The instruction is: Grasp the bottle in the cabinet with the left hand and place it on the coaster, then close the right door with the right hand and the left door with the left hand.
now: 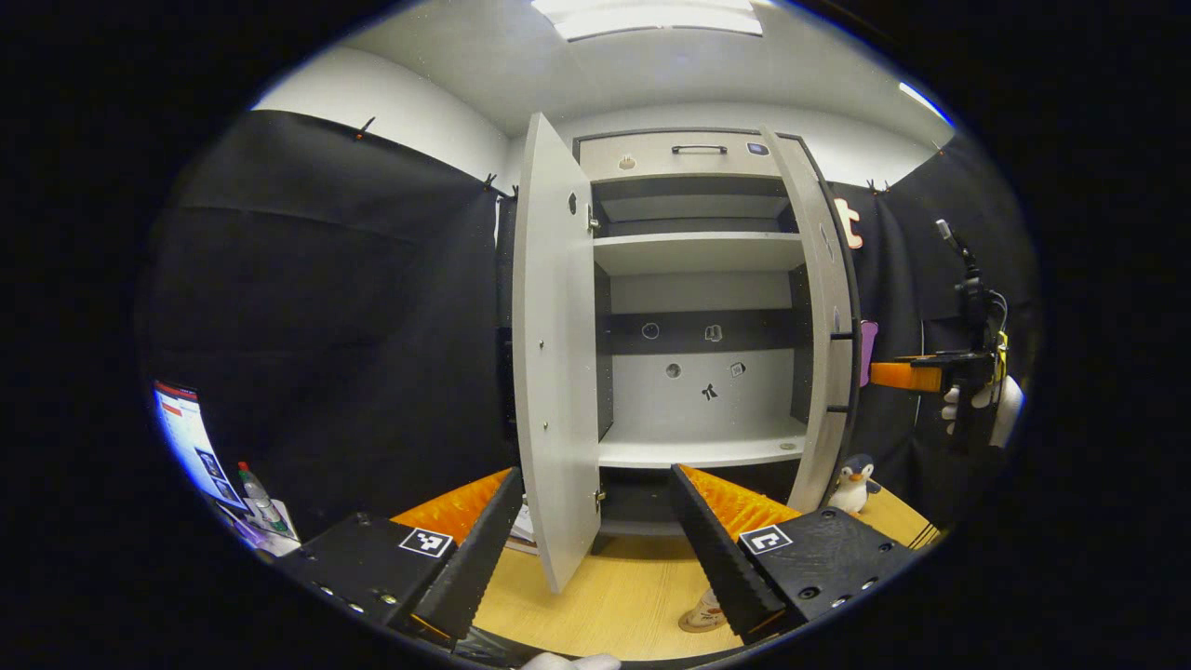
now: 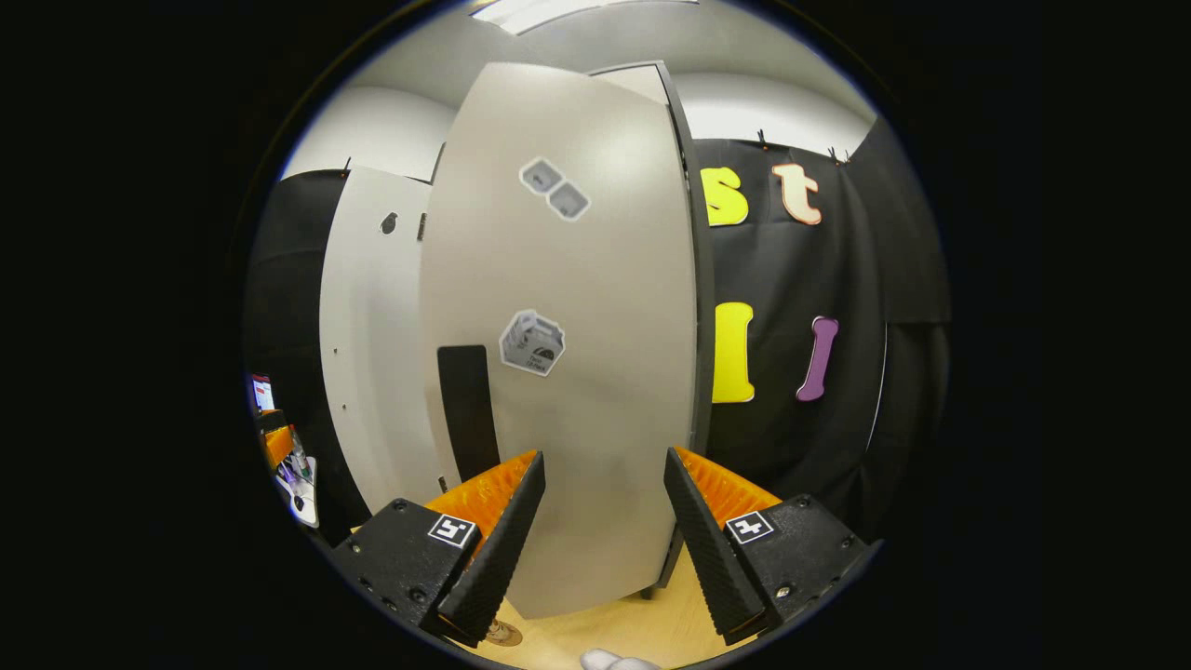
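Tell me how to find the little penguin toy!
Look at the tall pale cabinet with both doors open. By the foot of its right door, on the wooden table, stands the penguin. It is the one small black-and-white figure there.

The booth is enclosed by black cloth (image 1: 326, 307) hung from clips along its upper edge. Above the cloth, the wall (image 1: 391, 112) is white. A white ceiling carries a rectangular light panel (image 1: 651, 17), which is lit. The work surface is a light wood-grain bench (image 1: 623, 586). At the far left of the left gripper view, a lit screen (image 1: 186, 437) stands tilted beside the cloth. In the right gripper view, the cloth (image 2: 819, 447) covers the right side.
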Demonstrator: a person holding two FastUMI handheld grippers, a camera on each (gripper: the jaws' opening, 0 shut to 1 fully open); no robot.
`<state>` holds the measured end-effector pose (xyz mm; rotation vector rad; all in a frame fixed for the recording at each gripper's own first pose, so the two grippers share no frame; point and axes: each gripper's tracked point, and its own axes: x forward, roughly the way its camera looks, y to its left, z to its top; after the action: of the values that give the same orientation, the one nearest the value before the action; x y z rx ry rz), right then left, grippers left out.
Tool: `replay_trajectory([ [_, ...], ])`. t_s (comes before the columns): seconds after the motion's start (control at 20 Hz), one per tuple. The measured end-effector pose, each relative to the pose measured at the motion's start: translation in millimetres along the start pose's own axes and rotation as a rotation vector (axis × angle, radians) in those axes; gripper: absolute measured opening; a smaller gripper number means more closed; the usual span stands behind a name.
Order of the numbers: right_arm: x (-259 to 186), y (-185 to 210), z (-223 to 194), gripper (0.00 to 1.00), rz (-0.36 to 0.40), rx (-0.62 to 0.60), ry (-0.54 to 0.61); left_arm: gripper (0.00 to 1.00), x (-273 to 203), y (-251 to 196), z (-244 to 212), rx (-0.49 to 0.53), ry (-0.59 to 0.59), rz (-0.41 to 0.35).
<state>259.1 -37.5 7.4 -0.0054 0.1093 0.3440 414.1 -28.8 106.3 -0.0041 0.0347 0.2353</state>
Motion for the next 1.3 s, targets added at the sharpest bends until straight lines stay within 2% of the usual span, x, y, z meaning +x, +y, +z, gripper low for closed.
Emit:
replay_trajectory([
  [0.35,-37.4,18.4,7.7,0.80,-0.027,0.014,-0.028,0.96,8.9,16.4,1.3,0.018,0.002,-0.043],
  [0.5,-65.6,33.6,8.2,0.80,-0.085,0.028,-0.049,0.96,20.9,31.2,3.5,0.001,0.005,-0.105],
  [0.7,-107.9,68.2,-11.4,0.80,-0.137,0.080,-0.029,0.96,42.5,68.0,7.6,0.011,0.000,-0.134],
  [0.95,-163.1,94.9,-41.9,0.80,-0.242,0.077,0.047,0.96,90.2,132.1,10.6,0.037,-0.032,-0.109],
  [1.3,-209.2,112.3,-46.7,0.80,-0.330,0.039,0.082,0.96,173.0,186.1,12.5,0.019,-0.052,-0.047],
])
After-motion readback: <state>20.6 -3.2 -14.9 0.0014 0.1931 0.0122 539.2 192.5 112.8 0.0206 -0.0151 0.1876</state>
